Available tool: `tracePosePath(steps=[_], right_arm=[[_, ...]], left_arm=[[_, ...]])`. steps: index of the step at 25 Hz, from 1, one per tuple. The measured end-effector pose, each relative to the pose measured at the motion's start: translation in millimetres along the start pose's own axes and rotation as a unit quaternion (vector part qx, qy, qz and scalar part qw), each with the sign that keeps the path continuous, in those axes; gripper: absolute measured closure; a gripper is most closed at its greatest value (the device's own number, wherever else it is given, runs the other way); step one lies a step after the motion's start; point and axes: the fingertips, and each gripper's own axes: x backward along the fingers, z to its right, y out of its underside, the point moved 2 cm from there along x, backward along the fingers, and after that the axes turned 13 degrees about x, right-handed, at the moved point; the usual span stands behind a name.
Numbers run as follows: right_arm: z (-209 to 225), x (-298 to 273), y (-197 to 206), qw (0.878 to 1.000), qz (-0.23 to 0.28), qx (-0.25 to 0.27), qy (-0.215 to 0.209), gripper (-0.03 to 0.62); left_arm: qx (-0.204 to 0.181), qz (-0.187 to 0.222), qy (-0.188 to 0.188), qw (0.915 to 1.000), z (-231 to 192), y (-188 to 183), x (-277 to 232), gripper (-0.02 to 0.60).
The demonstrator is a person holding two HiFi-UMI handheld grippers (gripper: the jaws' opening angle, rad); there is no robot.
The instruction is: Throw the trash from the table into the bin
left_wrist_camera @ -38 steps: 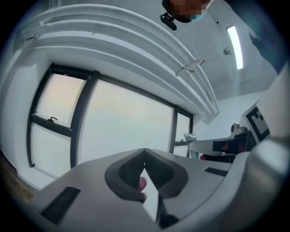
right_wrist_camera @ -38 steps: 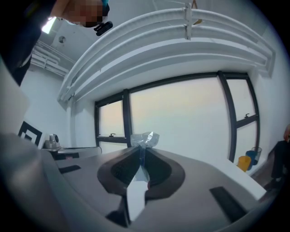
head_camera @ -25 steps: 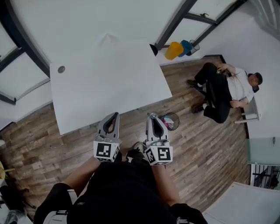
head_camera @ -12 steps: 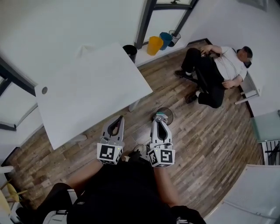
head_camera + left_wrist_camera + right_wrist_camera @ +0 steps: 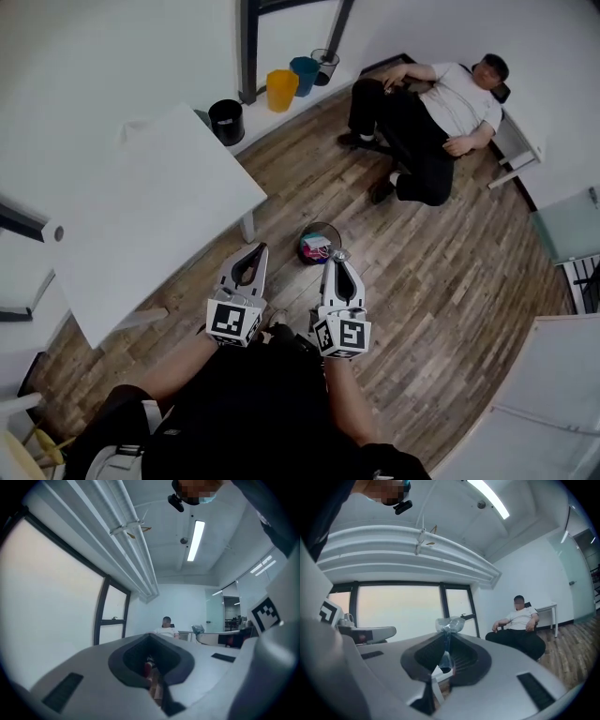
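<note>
Pinching clear plastic (image 5: 450, 624) in right claw (image 5: 338, 259) near the bin (image 5: 303, 236), left claw (image 5: 257, 248) clenched

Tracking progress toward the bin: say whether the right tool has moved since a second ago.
Yes: the right tool went from beside the white table to the floor bin.

No words or numbers can be read — the marker cubes (image 5: 232, 322) carry only black-and-white squares (patterns, not letters).
</note>
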Motion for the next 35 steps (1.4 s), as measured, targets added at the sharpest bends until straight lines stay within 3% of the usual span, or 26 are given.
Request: tracePosePath(steps=[11, 17, 23, 28, 31, 35], right_arm=[[77.5, -26.4, 35.3, 0.993, -0.046, -0.020, 0.106, 0.551], [102.8, -51.2, 51.2, 0.984, -0.085, -0.028, 0.156, 0.551], [132.4, -75.5, 94.5, 0.976, -0.129, -0.053, 0.165, 0.551], [151.3, -106.2, 141.5, 0.973, -0.165, -0.069, 0.143, 0.551], [160.7, -127.9, 190.9, 0.968, -0.208, -0.084, 0.113, 0.551], [168.1, -154.0, 278.6, 0.950, -0.280, -0.101, 0.092, 0.552]], left_arm=[[-0.011, -0.054, 0.075, 0.9956, 23.4, 28.6, -115.6, 0.584], [-0.002, -0.082, 0.142, 0.9865, 31.6, 33.1, -165.9, 0.584], [0.012, -0.094, 0.154, 0.9835, 37.2, 54.2, -210.4, 0.584], [0.001, -0.136, 0.144, 0.9802, 33.8, 104.8, -246.1, 0.584], [-0.005, -0.156, 0.133, 0.9787, 28.2, 139.1, -265.9, 0.584], [-0.003, -0.176, 0.113, 0.9779, 6.2, 181.7, -284.1, 0.584]])
